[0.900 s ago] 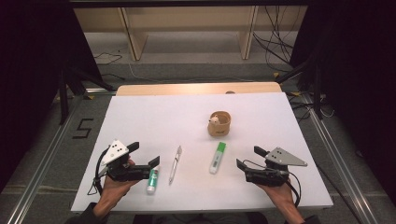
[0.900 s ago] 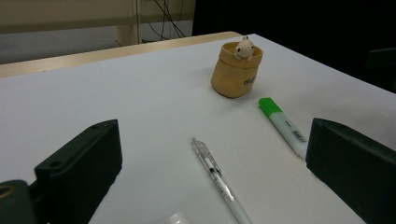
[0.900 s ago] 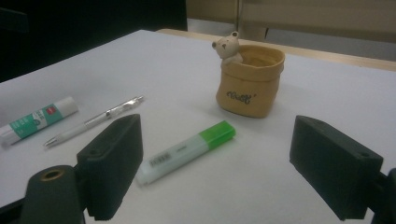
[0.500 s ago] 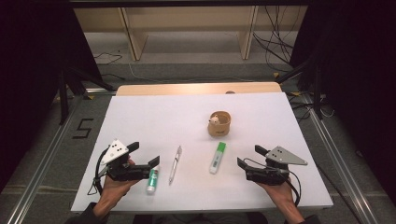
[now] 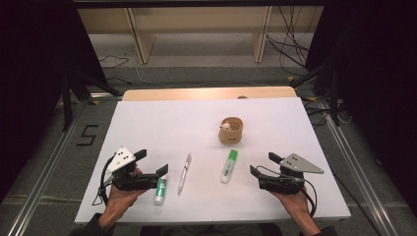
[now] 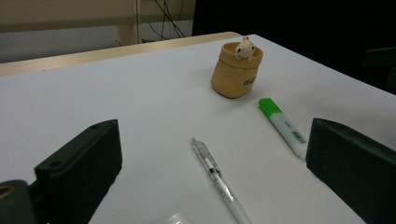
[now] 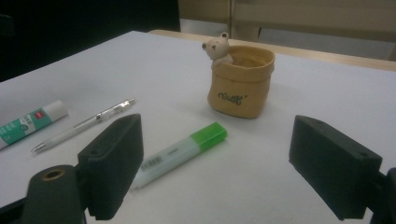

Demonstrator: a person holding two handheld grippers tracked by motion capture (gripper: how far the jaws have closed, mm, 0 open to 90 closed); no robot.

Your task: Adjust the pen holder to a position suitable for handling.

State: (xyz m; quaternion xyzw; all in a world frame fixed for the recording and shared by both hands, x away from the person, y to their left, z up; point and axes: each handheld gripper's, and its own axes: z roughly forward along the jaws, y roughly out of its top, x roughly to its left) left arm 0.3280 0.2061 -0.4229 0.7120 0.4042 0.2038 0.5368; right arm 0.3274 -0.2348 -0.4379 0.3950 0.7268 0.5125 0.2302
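On the surface [image 5: 147, 128], your left tool [image 5: 157, 167] and right tool [image 5: 260, 164] sit wide and empty; highlighter [image 5: 229, 165], pen [image 5: 184, 172] and glue stick [image 5: 160, 189] lie untouched at six o'clock of the cup [image 5: 231, 130].

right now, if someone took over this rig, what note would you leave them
Left tongs: open, holding nothing, low over the table beside the glue stick.
Right tongs: open, holding nothing, just right of the green-capped highlighter.
Things: glue stick, clear pen and highlighter lie flat in a row on the white table. The tan bear pot stands upright behind the highlighter and looks to have nothing put in it.
Done: nothing gripped or moved.
Left: probably pick up each item and drop it in the pot; highlighter is nearest the right tongs, glue stick nearest the left.
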